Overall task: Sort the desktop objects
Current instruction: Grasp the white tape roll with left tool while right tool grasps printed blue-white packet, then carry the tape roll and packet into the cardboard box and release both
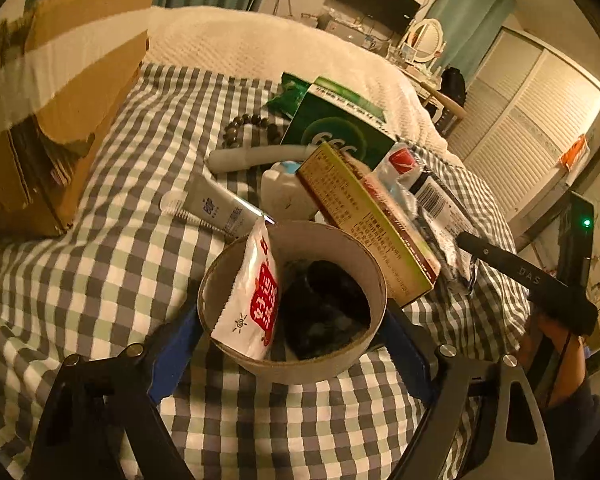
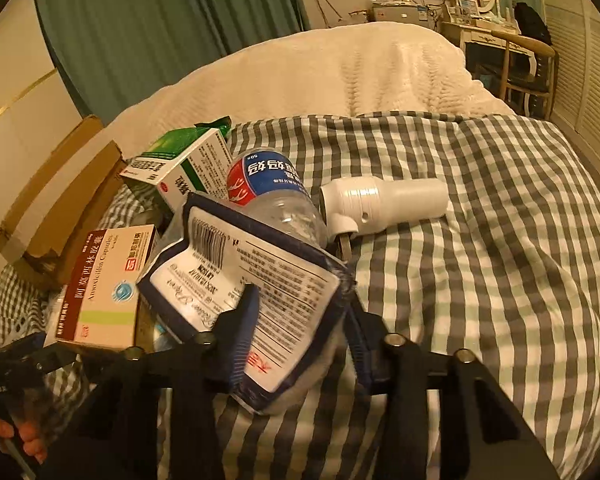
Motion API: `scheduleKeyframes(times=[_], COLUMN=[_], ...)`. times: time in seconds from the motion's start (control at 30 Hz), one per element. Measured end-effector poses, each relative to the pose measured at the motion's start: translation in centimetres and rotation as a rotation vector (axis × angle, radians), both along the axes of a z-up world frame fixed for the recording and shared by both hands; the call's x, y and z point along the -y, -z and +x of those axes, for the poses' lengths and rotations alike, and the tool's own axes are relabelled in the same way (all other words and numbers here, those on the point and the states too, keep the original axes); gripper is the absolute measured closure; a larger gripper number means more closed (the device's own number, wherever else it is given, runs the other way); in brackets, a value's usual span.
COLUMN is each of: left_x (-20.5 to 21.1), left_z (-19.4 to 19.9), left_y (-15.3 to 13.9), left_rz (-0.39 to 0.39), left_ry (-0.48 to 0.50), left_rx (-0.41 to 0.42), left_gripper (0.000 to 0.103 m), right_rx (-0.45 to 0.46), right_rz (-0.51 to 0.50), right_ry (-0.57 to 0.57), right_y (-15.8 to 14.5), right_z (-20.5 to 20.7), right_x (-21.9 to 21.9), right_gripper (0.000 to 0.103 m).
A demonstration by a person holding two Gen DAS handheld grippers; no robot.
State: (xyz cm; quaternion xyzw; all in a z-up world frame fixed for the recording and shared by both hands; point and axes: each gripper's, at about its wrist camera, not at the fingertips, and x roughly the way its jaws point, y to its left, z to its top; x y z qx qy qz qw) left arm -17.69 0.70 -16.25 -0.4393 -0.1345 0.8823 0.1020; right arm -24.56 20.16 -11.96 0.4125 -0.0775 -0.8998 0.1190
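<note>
In the left wrist view my left gripper (image 1: 290, 316) stands wide around a round cardboard tub (image 1: 228, 264), its blue pads against both sides of the wall. A red-and-white sachet (image 1: 256, 292) and something dark lie in the tub. In the right wrist view my right gripper (image 2: 300, 304) is shut on a navy-and-white soft packet (image 2: 268, 264), which buckles between the pads. The packet leans on a clear water bottle (image 2: 268, 192). A maroon medicine box (image 2: 104, 288) and a green box (image 2: 180, 168) sit to its left.
Everything lies on a checked cloth (image 2: 480, 240) over a bed. A cardboard box (image 1: 60, 120) stands at the left. A white tube (image 1: 216, 208), a bead bracelet (image 1: 252, 128) and a white handled device (image 2: 384, 200) lie among the pile. A hand (image 2: 24, 444) shows at lower left.
</note>
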Motion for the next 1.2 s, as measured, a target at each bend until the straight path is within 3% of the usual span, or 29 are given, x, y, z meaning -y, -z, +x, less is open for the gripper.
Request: scheduleKeyframes(times=[0.1, 0.23, 0.47, 0.67, 0.87, 1.07, 1.17, 1.2], left_x=[-0.1, 0.0, 0.3, 1.7, 2.4, 2.8, 2.7, 2.6], left_z=[0.6, 1.1, 2.6, 3.6, 4.8, 5.8, 5.8, 5.8], left_y=[-0.8, -1.5, -3.9, -5.1, -7.1, -7.4, -7.1, -7.0], left_rz=[0.0, 0.004, -0.013, 0.065, 0.04, 0.045, 0.038, 0.035], left_ry=[0.005, 0.003, -0.002, -0.039, -0.062, -0.062, -0.057, -0.055], left_rx=[-0.02, -0.039, -0.115, -0.099, -0.144, -0.145, -0.133, -0.13], left_gripper=[0.015, 0.015, 0.015, 0.015, 0.015, 0.015, 0.015, 0.015], right_rx=[-0.024, -0.064, -0.118, -0.136, -0.144, -0.087, -0.034, -0.02], right_rz=[0.001, 0.023, 0.065, 0.094, 0.138, 0.176, 0.195, 0.212], right_ry=[0.002, -0.013, -0.04, -0.053, -0.091, -0.127, -0.12, -0.115], right_y=[-0.8, -2.8, -5.8, -8.0, -9.7, -8.4, -6.2, -5.5], right_z=[1.4, 3.4, 6.2, 8.2, 10.7, 12.5, 12.4, 12.3], right_x=[-0.2, 0.3, 1.7, 2.6, 4.2, 6.0, 6.5, 6.6], right_gripper=[0.083, 0.09, 0.093, 0.093, 0.093, 0.089, 0.081, 0.072])
